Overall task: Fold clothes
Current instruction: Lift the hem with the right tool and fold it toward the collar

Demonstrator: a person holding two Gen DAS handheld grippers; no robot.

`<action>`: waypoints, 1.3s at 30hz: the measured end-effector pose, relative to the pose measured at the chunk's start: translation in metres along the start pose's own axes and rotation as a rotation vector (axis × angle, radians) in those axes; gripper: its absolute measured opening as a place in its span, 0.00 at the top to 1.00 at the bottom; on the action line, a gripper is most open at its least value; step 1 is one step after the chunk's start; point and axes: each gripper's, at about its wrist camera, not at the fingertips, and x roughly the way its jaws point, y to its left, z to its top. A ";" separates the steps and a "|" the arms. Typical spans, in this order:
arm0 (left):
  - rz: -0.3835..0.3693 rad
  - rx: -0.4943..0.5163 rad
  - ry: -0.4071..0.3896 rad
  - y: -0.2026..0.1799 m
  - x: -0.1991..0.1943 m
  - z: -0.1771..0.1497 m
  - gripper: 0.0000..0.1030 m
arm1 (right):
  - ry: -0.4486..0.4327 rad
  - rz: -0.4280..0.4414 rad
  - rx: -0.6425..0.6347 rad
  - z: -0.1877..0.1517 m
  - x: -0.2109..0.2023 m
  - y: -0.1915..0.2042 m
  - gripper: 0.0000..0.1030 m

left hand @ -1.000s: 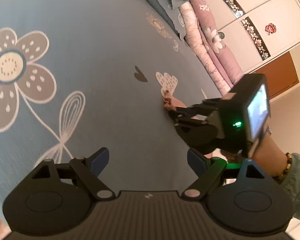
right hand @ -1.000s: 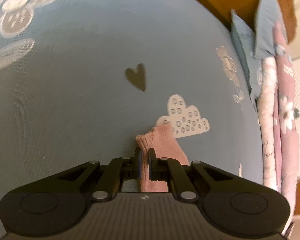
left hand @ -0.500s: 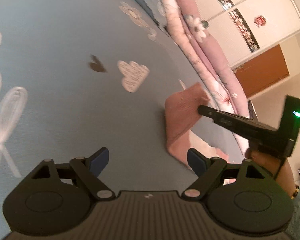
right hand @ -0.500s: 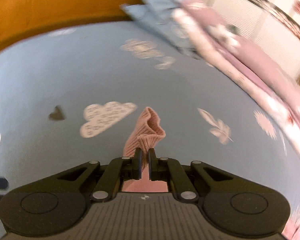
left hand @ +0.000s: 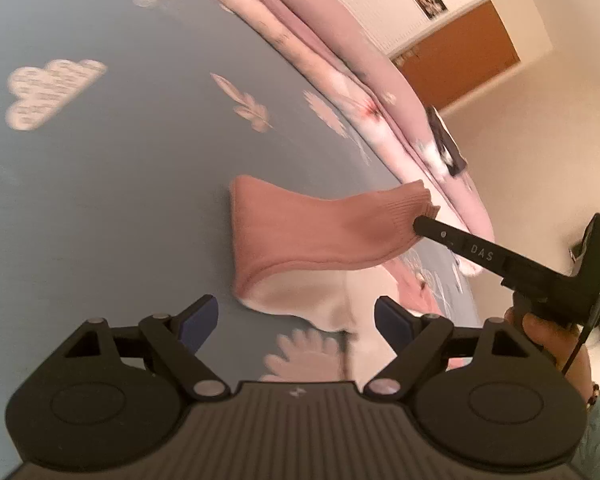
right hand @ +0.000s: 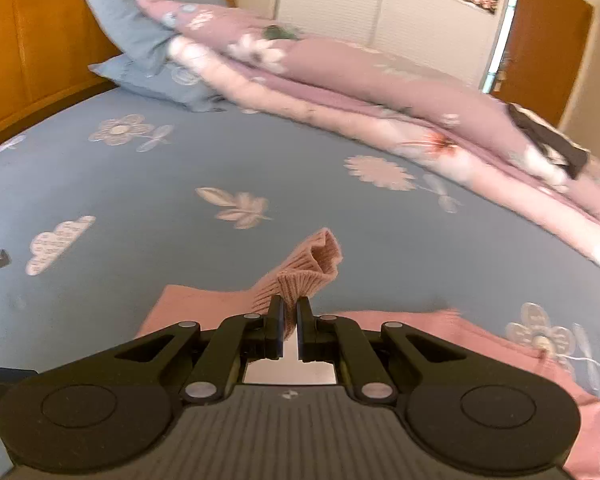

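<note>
The left gripper [left hand: 296, 318] hangs with jaws wide apart and empty over the blue sheet [left hand: 120, 168]; just beyond, the right gripper [right hand: 288, 320] is clamped on the ribbed cuff of a pink garment [right hand: 300, 276], its sleeve lifted, the rest lying on the sheet; a quilt [right hand: 340, 88] lies far right.

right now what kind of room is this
Most likely a bedroom: a bed with a blue patterned sheet, pillows against a wooden headboard, a folded pink quilt, and a white wardrobe behind.
</note>
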 end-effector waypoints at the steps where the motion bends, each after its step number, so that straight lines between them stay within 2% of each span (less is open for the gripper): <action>1: 0.000 0.017 0.007 -0.008 0.006 -0.003 0.17 | 0.002 -0.009 -0.001 -0.002 -0.001 -0.009 0.92; 5: 0.005 0.090 0.046 -0.037 0.030 -0.009 0.17 | -0.009 -0.041 0.007 -0.007 -0.010 -0.039 0.92; 8: 0.098 0.168 0.090 -0.057 0.049 -0.013 0.17 | -0.019 -0.054 0.017 -0.009 -0.014 -0.060 0.92; 12: 0.195 0.212 0.133 -0.076 0.076 -0.018 0.17 | -0.026 -0.061 0.014 -0.010 -0.015 -0.084 0.92; 14: 0.206 0.187 0.136 -0.080 0.088 -0.019 0.17 | -0.032 -0.063 0.010 -0.008 -0.017 -0.095 0.92; 21: 0.326 0.185 0.130 -0.090 0.133 -0.024 0.17 | -0.061 -0.082 0.012 -0.002 -0.021 -0.132 0.92; 25: 0.377 0.177 0.119 -0.089 0.144 -0.028 0.17 | -0.066 -0.097 0.004 -0.003 -0.019 -0.151 0.92; 30: 0.393 0.148 0.100 -0.088 0.146 -0.029 0.17 | -0.062 -0.122 -0.004 -0.007 -0.016 -0.170 0.92; 39: 0.420 0.201 0.109 -0.099 0.167 -0.032 0.17 | -0.017 -0.171 0.044 -0.031 -0.021 -0.203 0.92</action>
